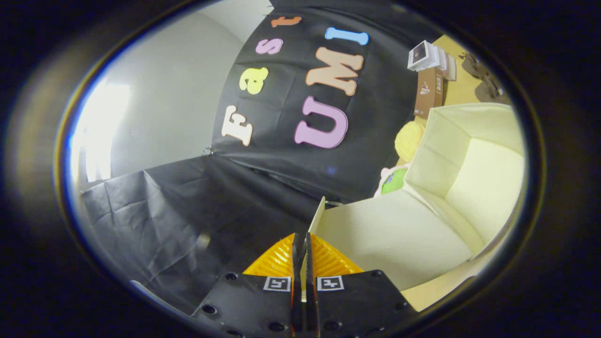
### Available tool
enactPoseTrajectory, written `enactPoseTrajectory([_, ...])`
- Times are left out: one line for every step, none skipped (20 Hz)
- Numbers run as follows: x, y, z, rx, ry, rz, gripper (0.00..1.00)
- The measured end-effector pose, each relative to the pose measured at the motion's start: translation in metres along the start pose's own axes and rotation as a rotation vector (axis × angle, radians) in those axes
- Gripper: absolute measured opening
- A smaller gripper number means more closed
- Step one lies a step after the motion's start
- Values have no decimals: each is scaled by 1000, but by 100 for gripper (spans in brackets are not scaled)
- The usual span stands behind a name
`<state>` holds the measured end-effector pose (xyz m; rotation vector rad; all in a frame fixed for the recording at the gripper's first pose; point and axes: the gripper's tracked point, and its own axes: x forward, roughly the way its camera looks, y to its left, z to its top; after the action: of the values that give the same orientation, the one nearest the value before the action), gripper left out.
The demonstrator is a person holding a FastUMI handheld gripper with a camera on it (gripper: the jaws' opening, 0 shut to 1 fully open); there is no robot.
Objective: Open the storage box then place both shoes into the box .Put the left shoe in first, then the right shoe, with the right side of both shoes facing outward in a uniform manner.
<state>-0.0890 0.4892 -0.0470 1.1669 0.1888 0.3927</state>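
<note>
Two fingers of the gripper (303, 253) are pressing nearly together, pinching the thin edge of the storage box lid (317, 217), which is rising between them as a pale flap. The cream fabric storage box (469, 155) is lying just ahead and to the right of the fingers, its lid panel spreading away from the pinch and its interior walls already showing, so the box is looking partly open. No shoes are appearing here; their position cannot be told.

Judgement: the step in hand is opening the box, with both shoes still to be placed. To do it well, the grip should be staying firm on the flap's edge while the lid is being swung in an arc about its hinge, not pulled straight, since the fabric box is looking light and could be dragging or tipping. The lid should be carried far enough to rest open unaided, leaving the mouth free for the left shoe first.

Beyond the box, a yellow plush toy (408, 140) and a green item (393, 181) are sitting close against its far side. A brown carton (428, 93) with small white boxes (424, 55) on top is standing further back on the wooden table (462, 87). Black cloth (188, 211) is covering the surface left of the fingers.
</note>
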Motion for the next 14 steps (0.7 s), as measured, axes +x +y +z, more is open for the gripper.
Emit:
enactPoseTrajectory([1,-3,-14,-10,15,-10,7])
enactPoseTrajectory([2,-9,-26,-22,32,-19,7])
enactPoseTrajectory([2,-15,-40,-36,51,-32,7])
enactPoseTrajectory([2,-24,-52,-53,70,-46,7])
enactPoseTrajectory([3,-31,-66,-72,91,-62,7])
enactPoseTrajectory([3,-41,-78,-89,121,-82,7])
enactPoseTrajectory([5,-49,-92,-110,151,-104,6])
enactPoseTrajectory([5,-57,-101,-140,183,-120,6])
enactPoseTrajectory([3,-62,-108,-168,211,-130,6])
enactPoseTrajectory([6,-70,-113,-190,233,-138,6])
enactPoseTrajectory([3,-70,-112,-211,239,-136,25])
enactPoseTrajectory([3,-70,-110,-227,236,-136,44])
enactPoseTrajectory([-1,-71,-104,-235,236,-142,62])
enactPoseTrajectory([-1,-72,-96,-247,234,-154,81])
